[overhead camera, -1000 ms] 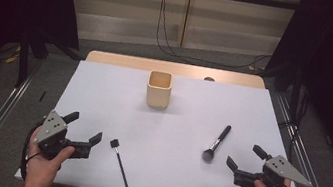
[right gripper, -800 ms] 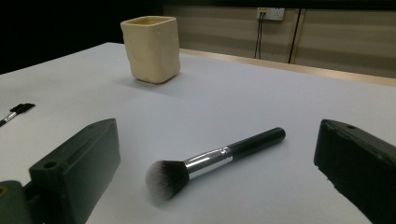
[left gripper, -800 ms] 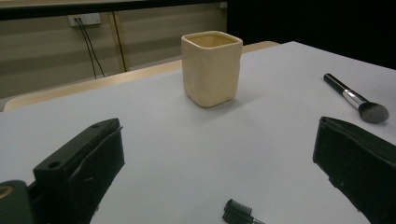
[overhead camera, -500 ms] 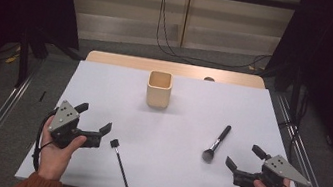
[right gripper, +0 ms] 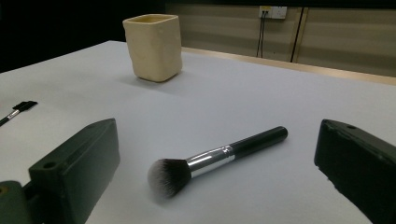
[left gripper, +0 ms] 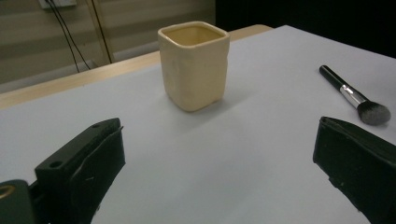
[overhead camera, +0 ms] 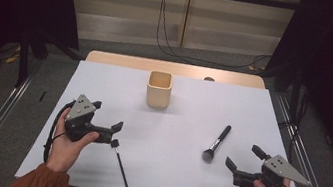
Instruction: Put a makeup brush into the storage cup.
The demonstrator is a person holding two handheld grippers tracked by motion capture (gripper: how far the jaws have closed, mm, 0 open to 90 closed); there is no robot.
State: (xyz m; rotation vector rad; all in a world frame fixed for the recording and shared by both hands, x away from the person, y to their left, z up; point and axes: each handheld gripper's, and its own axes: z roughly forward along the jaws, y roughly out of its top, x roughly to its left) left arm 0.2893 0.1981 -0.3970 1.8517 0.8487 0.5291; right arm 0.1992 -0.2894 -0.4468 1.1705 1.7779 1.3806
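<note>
Since the earlier frame, left gripper [overhead camera: 116,134] has advanced toward 12 o'clock, its spread, empty jaws now just beside the small brush [overhead camera: 121,162] head; right gripper [overhead camera: 245,160], likewise released, rests at 5 o'clock. Nothing is grasped yet: both brushes lie on the table [overhead camera: 171,175], the cup [overhead camera: 159,89] at 12 o'clock apparently empty. Right gripper view details the powder brush [right gripper: 210,158] bristles; left gripper view looks partway into the cup.

The room lay dim and dark at both sides, while soft light from above fell evenly on the white surface [overhead camera: 181,177], without glare. The cup [overhead camera: 159,89] threw a faint shadow toward the near side. In both claw views the near black jaws were blurred, and the powder brush [right gripper: 215,157] looked fairly sharp.
</note>
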